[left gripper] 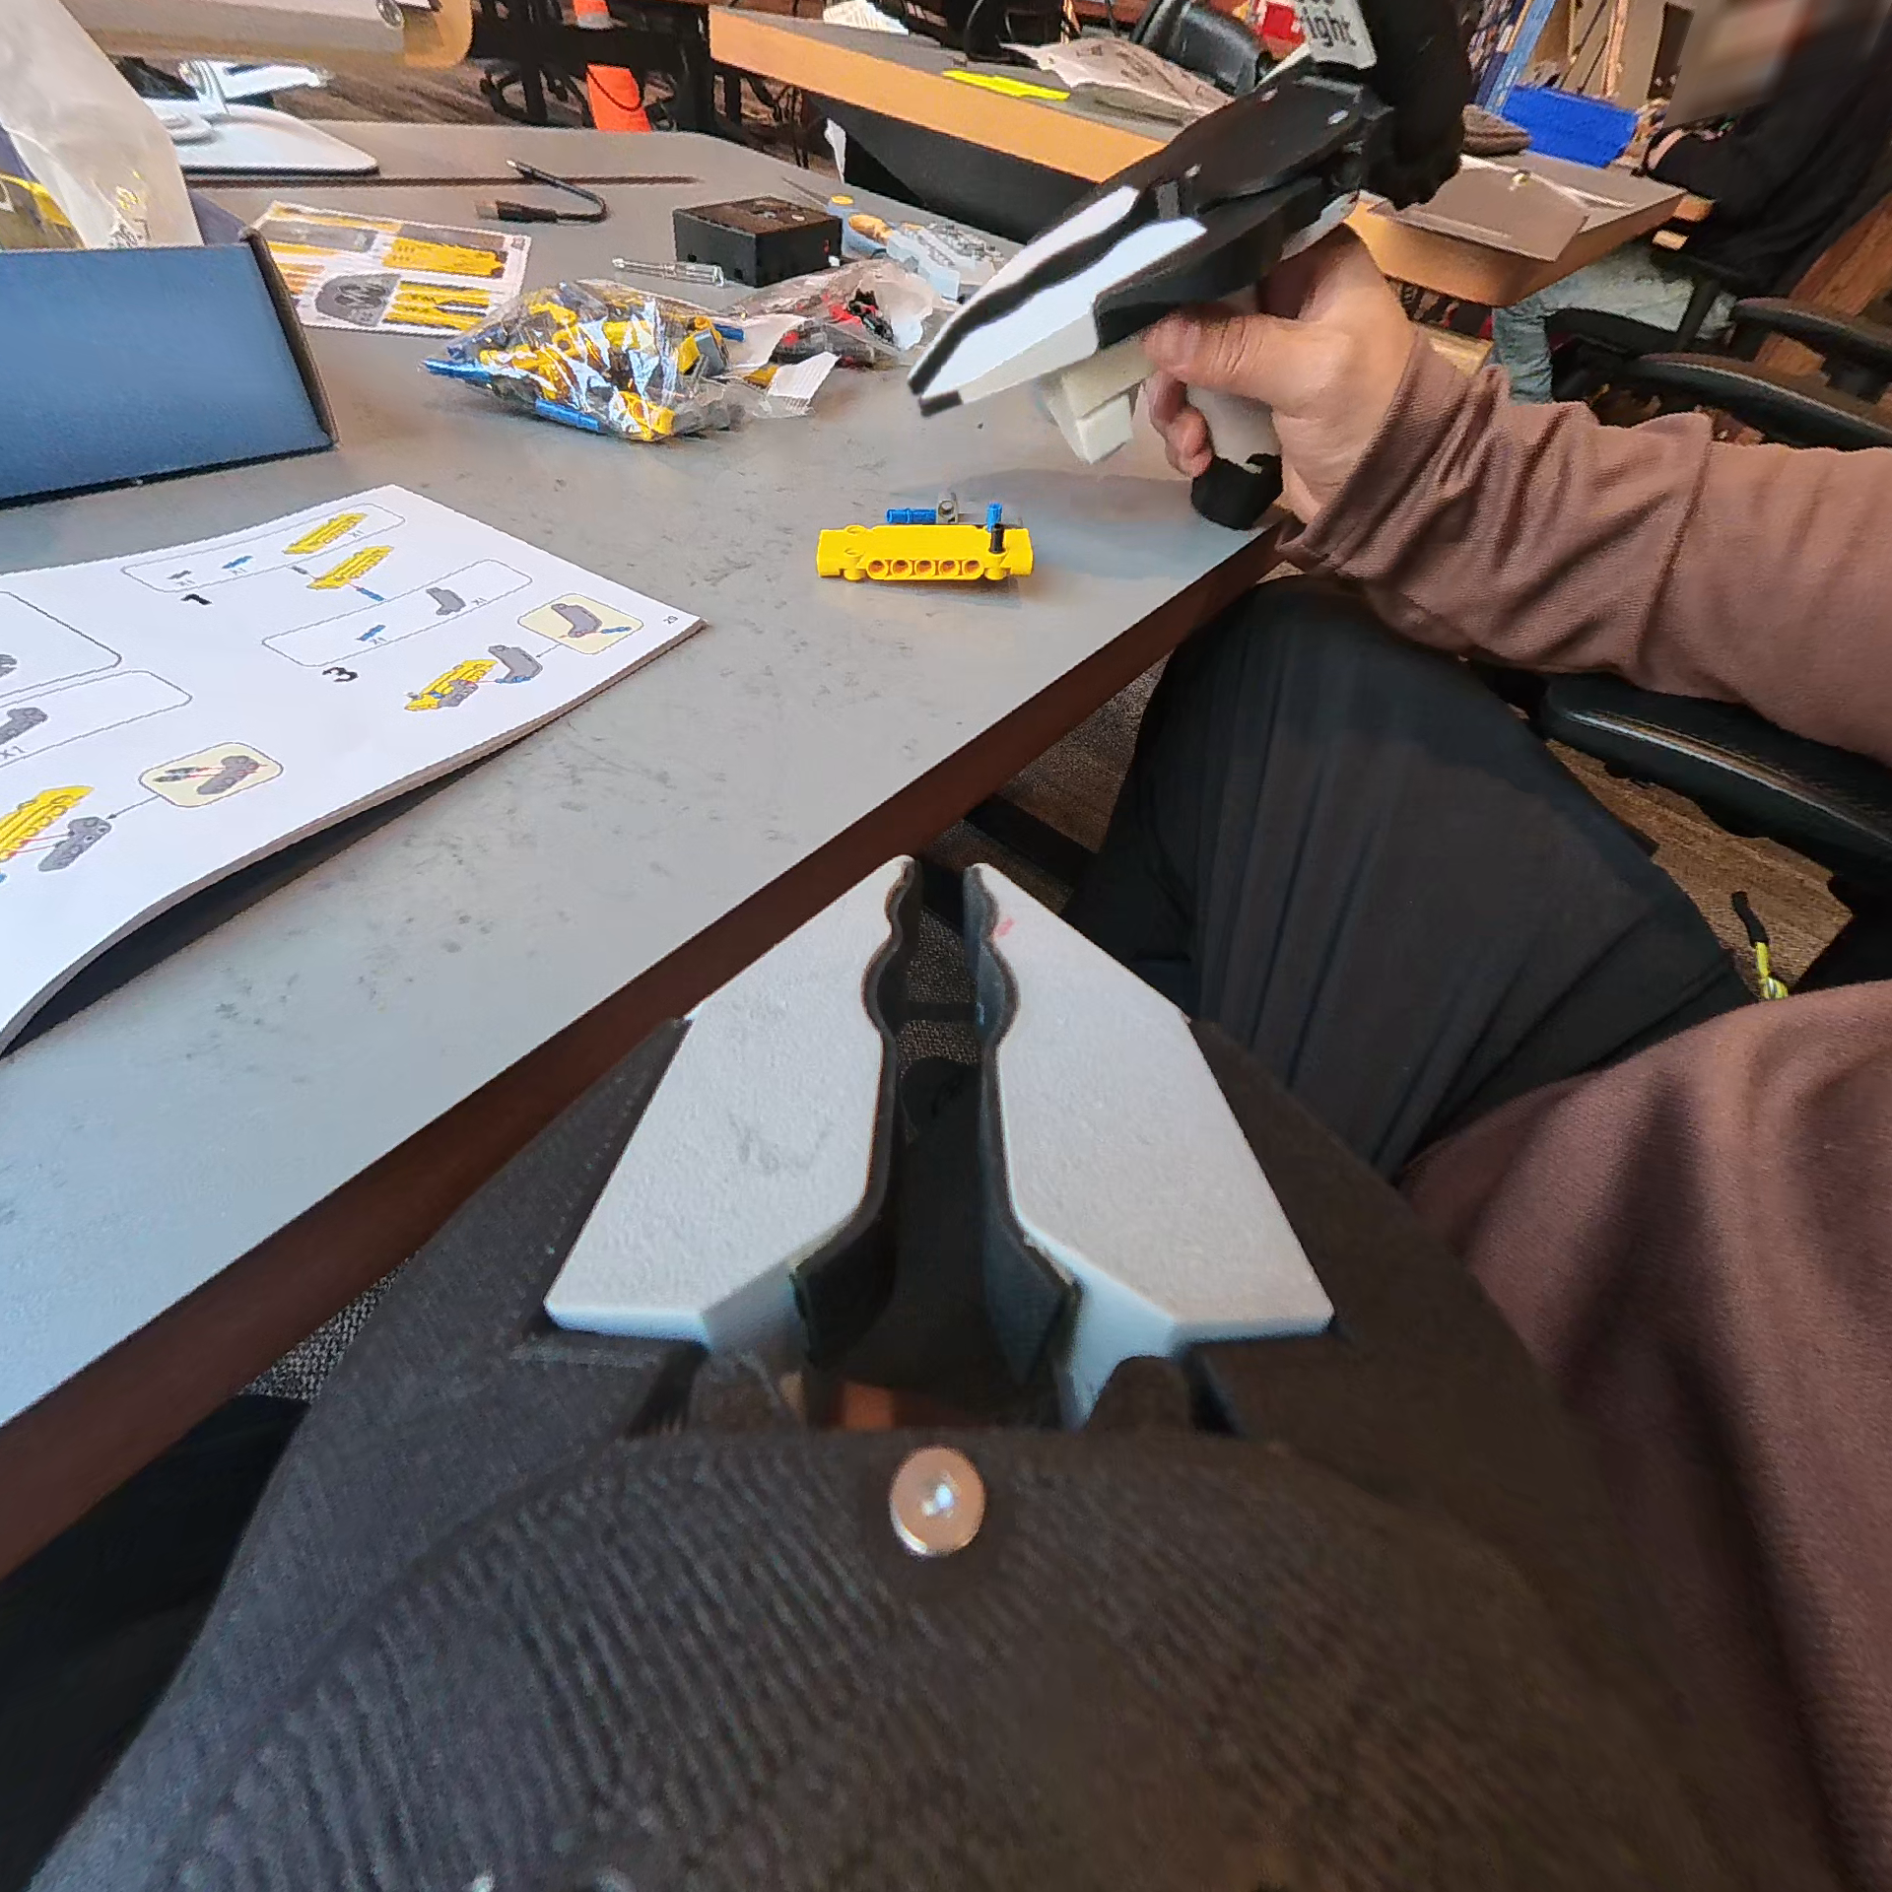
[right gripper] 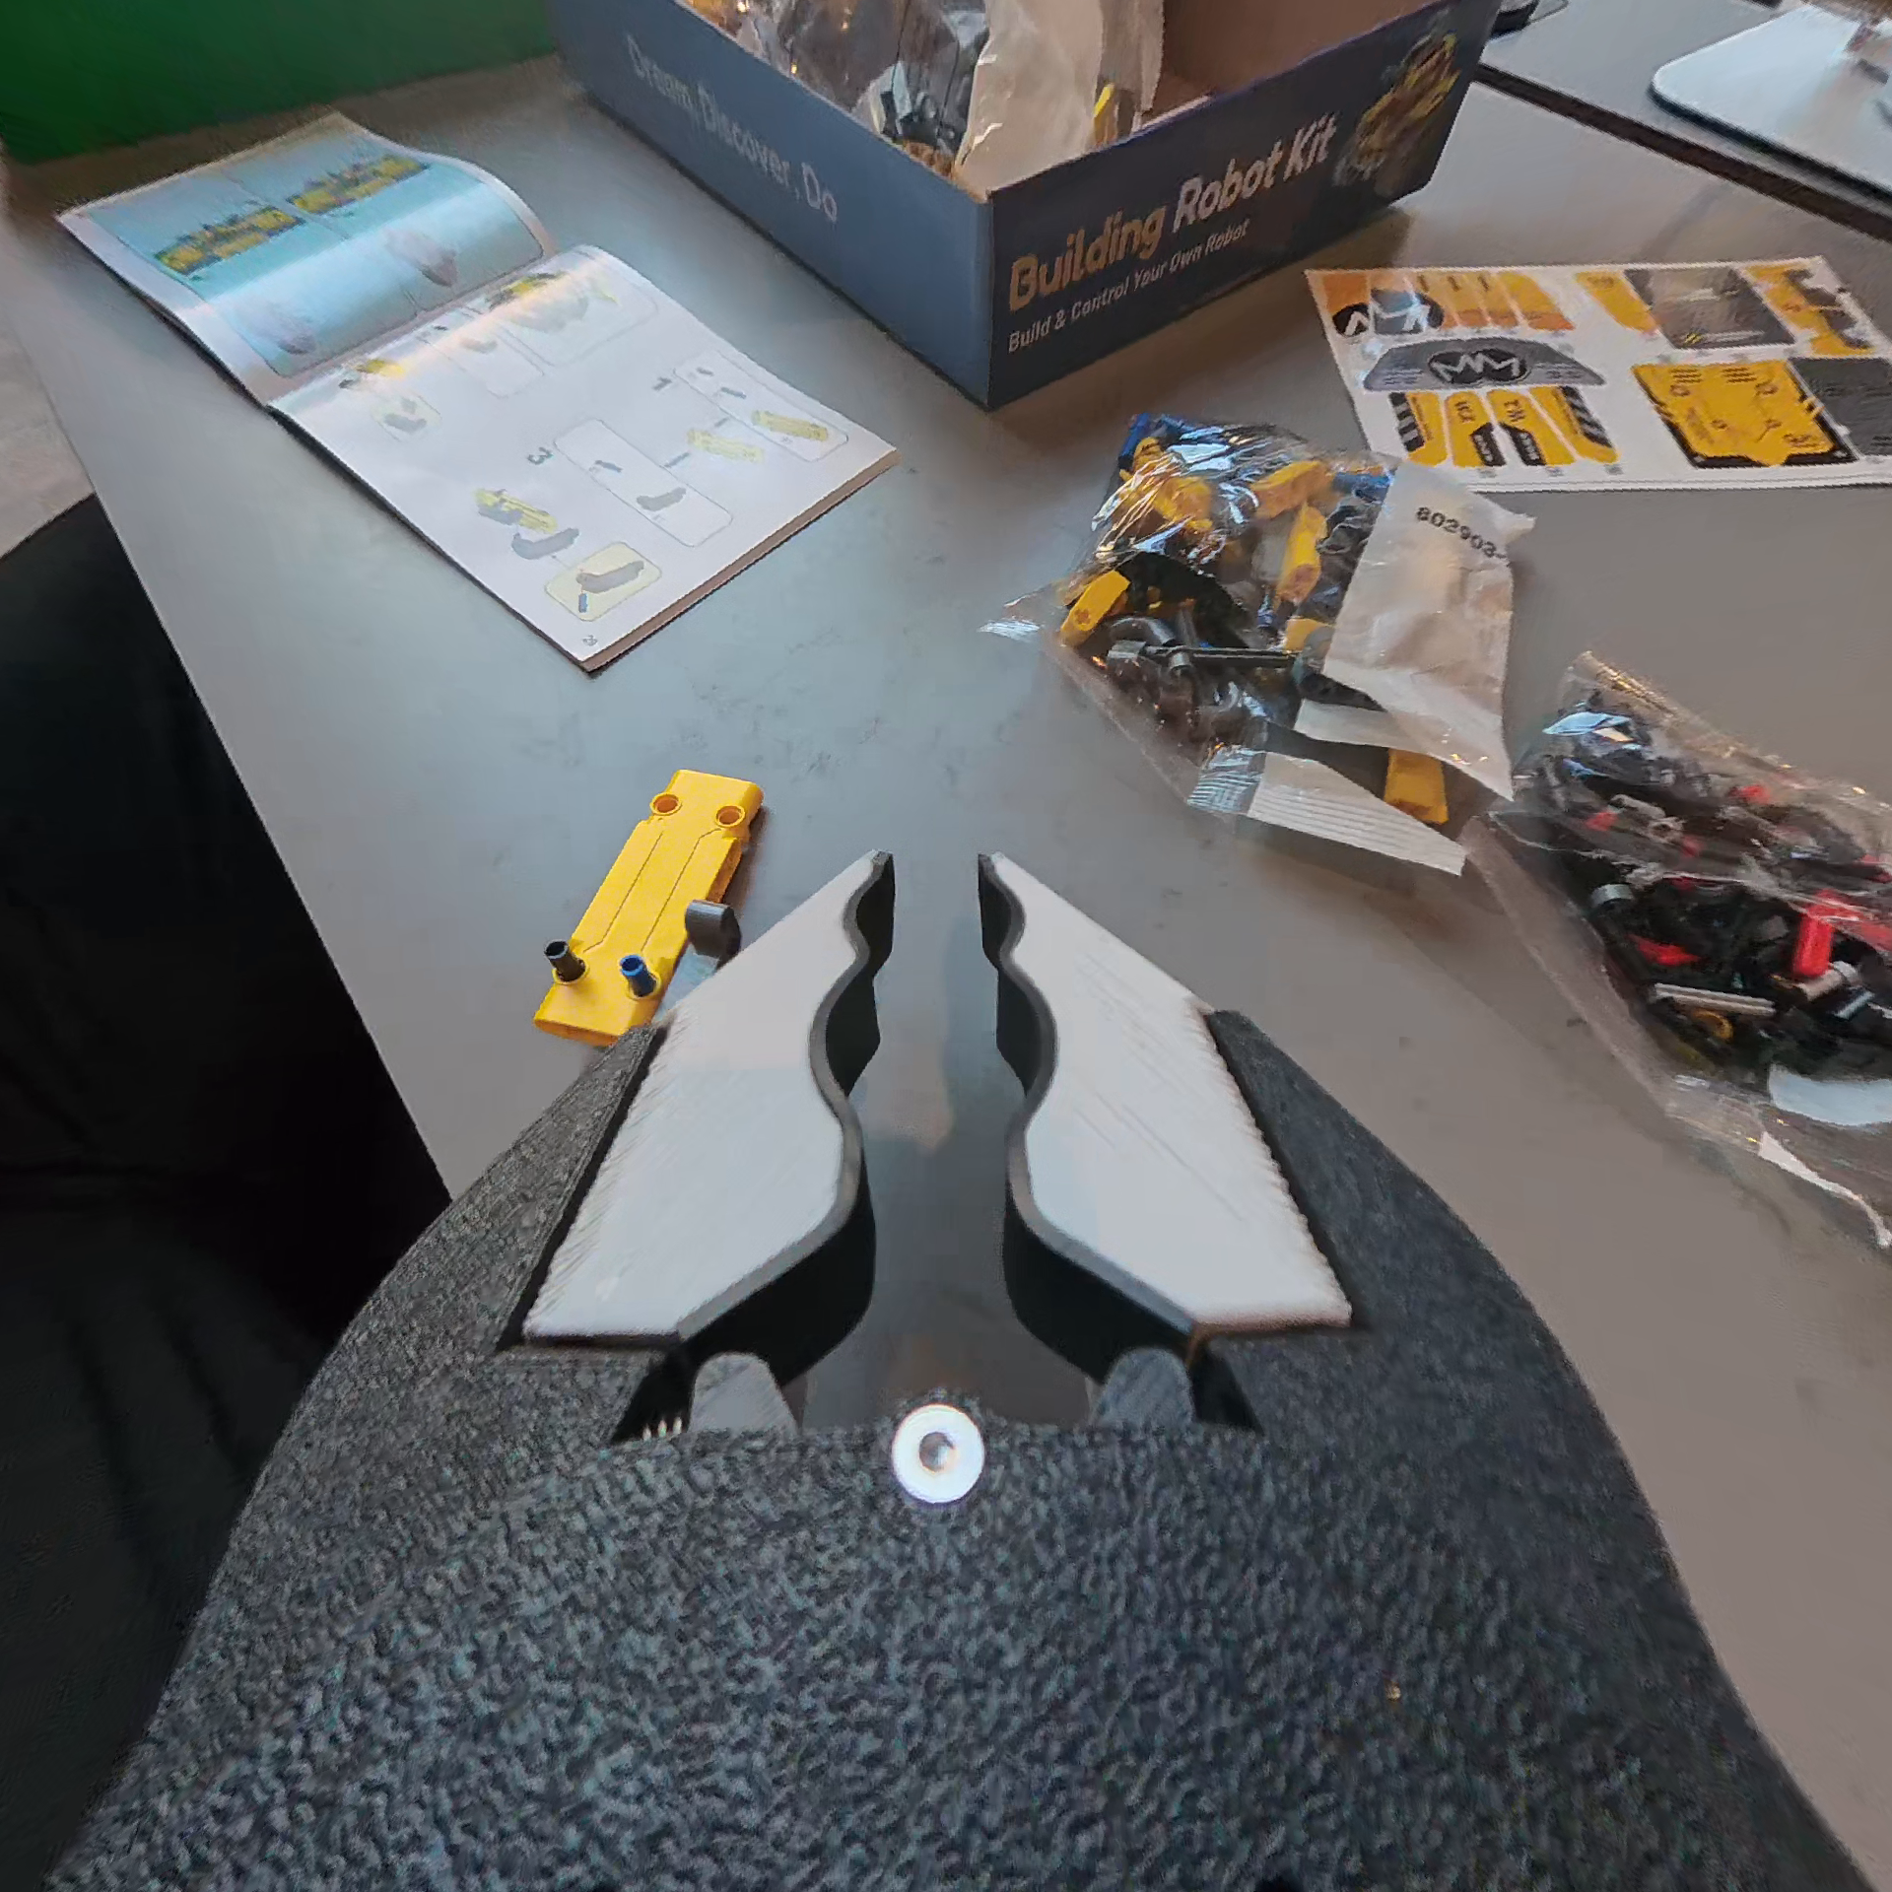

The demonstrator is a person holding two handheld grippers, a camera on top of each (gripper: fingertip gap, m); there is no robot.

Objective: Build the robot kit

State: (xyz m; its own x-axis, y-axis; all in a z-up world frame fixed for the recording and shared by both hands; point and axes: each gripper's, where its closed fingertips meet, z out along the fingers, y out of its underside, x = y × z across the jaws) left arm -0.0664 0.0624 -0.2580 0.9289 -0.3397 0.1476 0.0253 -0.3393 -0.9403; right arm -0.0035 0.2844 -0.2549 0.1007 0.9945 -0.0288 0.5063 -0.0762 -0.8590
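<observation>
On the table (right gripper: 870, 655), the booklet (right gripper: 573, 430) lies left of the parts bags (right gripper: 1259, 625) (box (right gripper: 983, 235) behind both).

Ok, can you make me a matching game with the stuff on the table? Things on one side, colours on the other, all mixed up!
Things:
1. beam
2. box
3. booklet
4. table

Colours:
A. grey
B. white pages
C. yellow
D. dark blue

Pairs: 1-C, 2-D, 3-B, 4-A
</observation>
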